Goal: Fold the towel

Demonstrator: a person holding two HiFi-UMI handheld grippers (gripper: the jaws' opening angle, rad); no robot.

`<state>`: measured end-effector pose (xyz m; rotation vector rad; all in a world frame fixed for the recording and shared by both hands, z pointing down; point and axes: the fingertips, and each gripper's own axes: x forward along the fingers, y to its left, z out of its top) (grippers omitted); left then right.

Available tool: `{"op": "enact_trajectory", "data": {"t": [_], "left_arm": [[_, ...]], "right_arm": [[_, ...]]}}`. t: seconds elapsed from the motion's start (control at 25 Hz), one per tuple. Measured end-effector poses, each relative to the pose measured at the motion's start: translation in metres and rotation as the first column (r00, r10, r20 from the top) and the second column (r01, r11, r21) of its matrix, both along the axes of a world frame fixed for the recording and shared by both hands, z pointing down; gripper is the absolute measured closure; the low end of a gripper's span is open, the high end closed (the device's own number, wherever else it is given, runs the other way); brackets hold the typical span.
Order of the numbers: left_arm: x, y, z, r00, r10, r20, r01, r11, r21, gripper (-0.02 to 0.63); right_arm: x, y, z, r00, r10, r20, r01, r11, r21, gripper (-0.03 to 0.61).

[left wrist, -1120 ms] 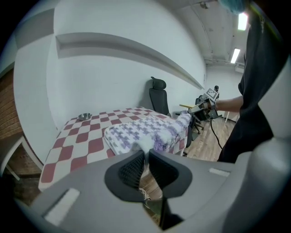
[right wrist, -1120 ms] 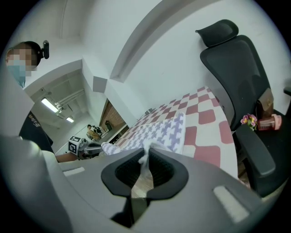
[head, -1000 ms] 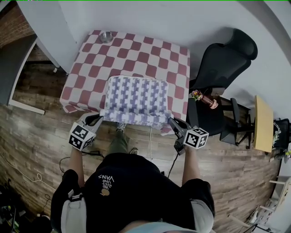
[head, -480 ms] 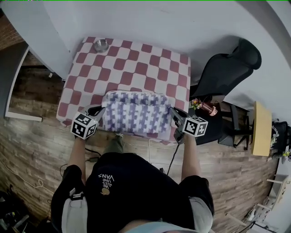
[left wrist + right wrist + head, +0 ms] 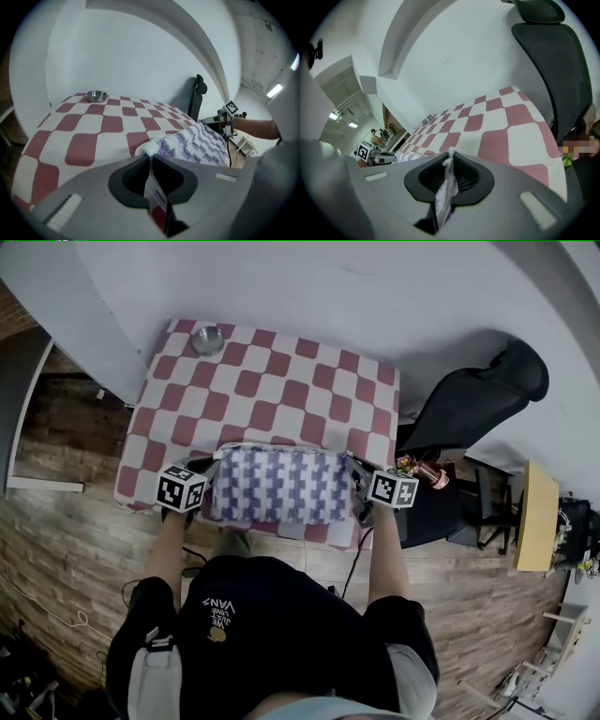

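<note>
Where the red-and-white checked tablecloth drapes the table, the purple-and-white patterned cloth towel lies along the near edge. The left gripper and right gripper are each clamped on one end of it. A small round metal bowl sits at the far corner (by the white wall). A black office chair stands to the right on the wood-plank floor.
</note>
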<state>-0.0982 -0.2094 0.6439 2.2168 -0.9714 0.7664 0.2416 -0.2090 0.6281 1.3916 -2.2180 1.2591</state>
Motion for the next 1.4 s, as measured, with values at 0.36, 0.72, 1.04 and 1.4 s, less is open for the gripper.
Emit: {"op": "enact_trajectory", "data": {"t": [0.36, 0.72, 1.04, 1.4], "left_arm": [[0.000, -0.008, 0.017, 0.996, -0.090, -0.030, 0.086, 0.992, -0.095, 0.581], [-0.023, -0.001, 0.000, 0.982, -0.180, -0.048, 0.179, 0.983, -0.030, 0.470], [-0.029, 0.025, -0.031, 0.984, -0.173, -0.034, 0.176, 0.979, 0.104, 0.457], [0.005, 0.071, -0.042, 0.997, -0.072, 0.017, 0.067, 0.976, 0.207, 0.457]], "right_arm": [[0.004, -0.007, 0.032, 0.996, 0.034, -0.086, -0.042, 0.995, -0.095, 0.526], [0.025, 0.009, -0.011, 0.987, 0.131, 0.098, -0.135, 0.990, 0.040, 0.322], [0.020, 0.090, -0.005, 0.961, 0.168, 0.218, -0.173, 0.985, 0.005, 0.307], [0.004, 0.128, 0.028, 0.978, 0.162, 0.131, -0.151, 0.985, -0.087, 0.301]]}}
